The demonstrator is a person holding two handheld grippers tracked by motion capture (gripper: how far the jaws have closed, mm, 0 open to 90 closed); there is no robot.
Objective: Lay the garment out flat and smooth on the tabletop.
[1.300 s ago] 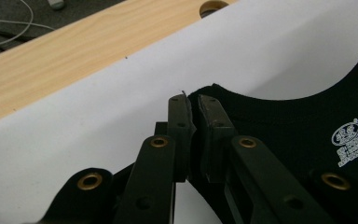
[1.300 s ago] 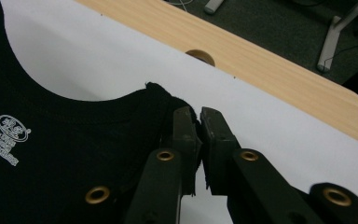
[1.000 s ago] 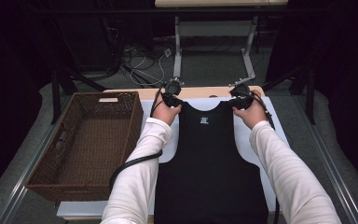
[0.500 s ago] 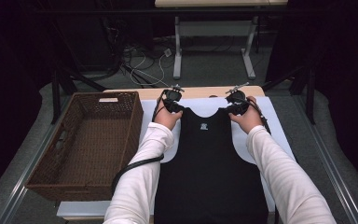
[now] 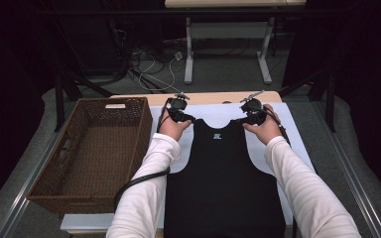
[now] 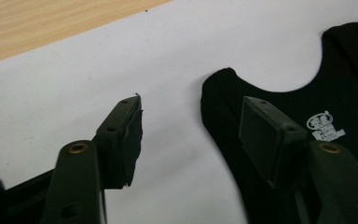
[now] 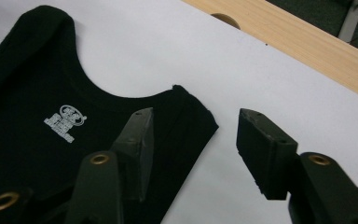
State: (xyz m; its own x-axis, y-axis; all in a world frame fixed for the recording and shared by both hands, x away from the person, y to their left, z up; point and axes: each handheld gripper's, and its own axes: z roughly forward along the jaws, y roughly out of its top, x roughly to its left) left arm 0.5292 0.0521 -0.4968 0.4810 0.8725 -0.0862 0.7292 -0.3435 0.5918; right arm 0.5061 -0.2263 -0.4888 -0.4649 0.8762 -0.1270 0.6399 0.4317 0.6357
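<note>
black tank top [image 5: 223, 188] lies flat, front up, on the white sheet [image 5: 297, 134] over the table, hem nearest the person, straps at the far end. judged light, soft and limp; it should fold or sag wherever unsupported, so the strap tops are the natural holds. left gripper [image 6: 186, 126] and right gripper [image 7: 193, 128] stand at the straps, jaws apart, having just been opening, pads pressing nothing. wicker basket [image 5: 79, 148], to the left, holds nothing.
</note>
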